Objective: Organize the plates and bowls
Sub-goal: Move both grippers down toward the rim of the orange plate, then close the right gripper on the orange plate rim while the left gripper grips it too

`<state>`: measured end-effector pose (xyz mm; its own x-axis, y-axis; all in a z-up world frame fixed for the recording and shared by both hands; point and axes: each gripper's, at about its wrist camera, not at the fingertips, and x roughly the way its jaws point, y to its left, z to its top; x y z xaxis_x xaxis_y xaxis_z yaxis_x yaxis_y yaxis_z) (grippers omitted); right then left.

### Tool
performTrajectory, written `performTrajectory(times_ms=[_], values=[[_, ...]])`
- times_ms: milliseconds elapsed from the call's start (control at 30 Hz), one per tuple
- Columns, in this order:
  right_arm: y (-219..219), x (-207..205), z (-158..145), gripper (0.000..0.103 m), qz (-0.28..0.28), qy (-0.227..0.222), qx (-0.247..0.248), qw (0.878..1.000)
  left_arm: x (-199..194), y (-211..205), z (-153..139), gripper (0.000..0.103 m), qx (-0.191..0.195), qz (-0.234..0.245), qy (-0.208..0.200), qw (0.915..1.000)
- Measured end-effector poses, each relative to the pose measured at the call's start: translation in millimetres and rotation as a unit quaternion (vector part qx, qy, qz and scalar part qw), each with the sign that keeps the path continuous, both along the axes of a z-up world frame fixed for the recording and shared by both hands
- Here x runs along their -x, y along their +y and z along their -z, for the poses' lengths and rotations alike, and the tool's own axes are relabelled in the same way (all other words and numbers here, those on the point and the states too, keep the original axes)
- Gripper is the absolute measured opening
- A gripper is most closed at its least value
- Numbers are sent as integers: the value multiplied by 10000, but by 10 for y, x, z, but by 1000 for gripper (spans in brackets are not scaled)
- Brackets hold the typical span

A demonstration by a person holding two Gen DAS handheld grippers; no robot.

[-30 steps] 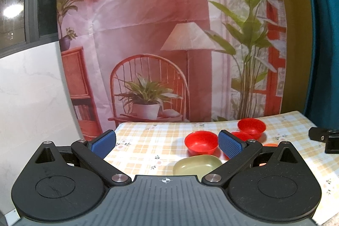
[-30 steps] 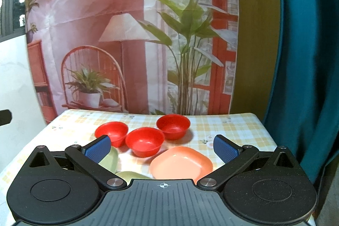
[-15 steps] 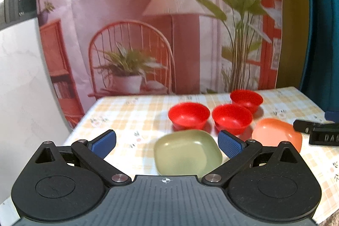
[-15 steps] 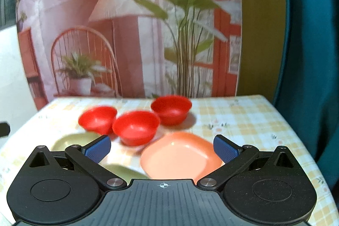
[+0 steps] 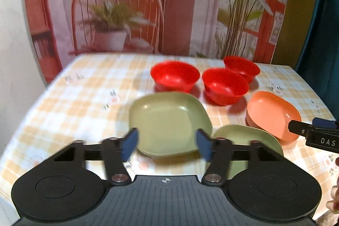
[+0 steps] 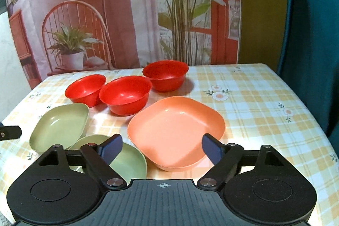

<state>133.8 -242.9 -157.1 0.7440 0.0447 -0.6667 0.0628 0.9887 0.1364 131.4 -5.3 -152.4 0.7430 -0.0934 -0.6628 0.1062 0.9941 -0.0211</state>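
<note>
Three red bowls (image 6: 125,94) stand in a row at the back of the table. An orange square plate (image 6: 175,128) lies in front of them, with my open, empty right gripper (image 6: 162,148) at its near edge. Two green square plates lie to the left: one (image 5: 167,120) in front of my open, empty left gripper (image 5: 166,144), the other (image 5: 247,139) beside it, partly hidden by a finger. In the left wrist view the orange plate (image 5: 271,113) is at the right, with the right gripper's finger (image 5: 305,130) over its edge.
The table has a yellow checked cloth (image 6: 264,103) with flower prints. A printed backdrop (image 6: 127,14) hangs behind it and a teal curtain (image 6: 313,35) at the right. The table's right edge (image 6: 324,137) is near.
Both grippers have moved forward and tilted down toward the plates. The jaws of both have narrowed but stay open. The dishes have not moved.
</note>
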Motion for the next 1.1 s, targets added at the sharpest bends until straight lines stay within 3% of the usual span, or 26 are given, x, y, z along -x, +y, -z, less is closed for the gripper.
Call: performTrajectory(times_ms=[133, 200, 533, 767, 1100], values=[[-95, -49, 69, 65, 32, 30, 35, 10000, -113, -73, 83, 29, 130, 267, 147, 9994], [-141, -80, 104, 62, 82, 43, 80, 9999, -158, -163, 106, 26, 101, 443, 125, 9989], [-496, -258, 327, 37, 397, 118, 148, 9990, -642, -835, 233, 26, 291, 1239, 243, 9916], [-715, -300, 497, 33, 565, 272, -153, 9979, -993, -1331, 515, 26, 23, 1582, 590, 9856], [-704, -319, 615, 30, 483, 373, -492, 9969, -1279, -1518, 737, 26, -262, 1653, 849, 9822]])
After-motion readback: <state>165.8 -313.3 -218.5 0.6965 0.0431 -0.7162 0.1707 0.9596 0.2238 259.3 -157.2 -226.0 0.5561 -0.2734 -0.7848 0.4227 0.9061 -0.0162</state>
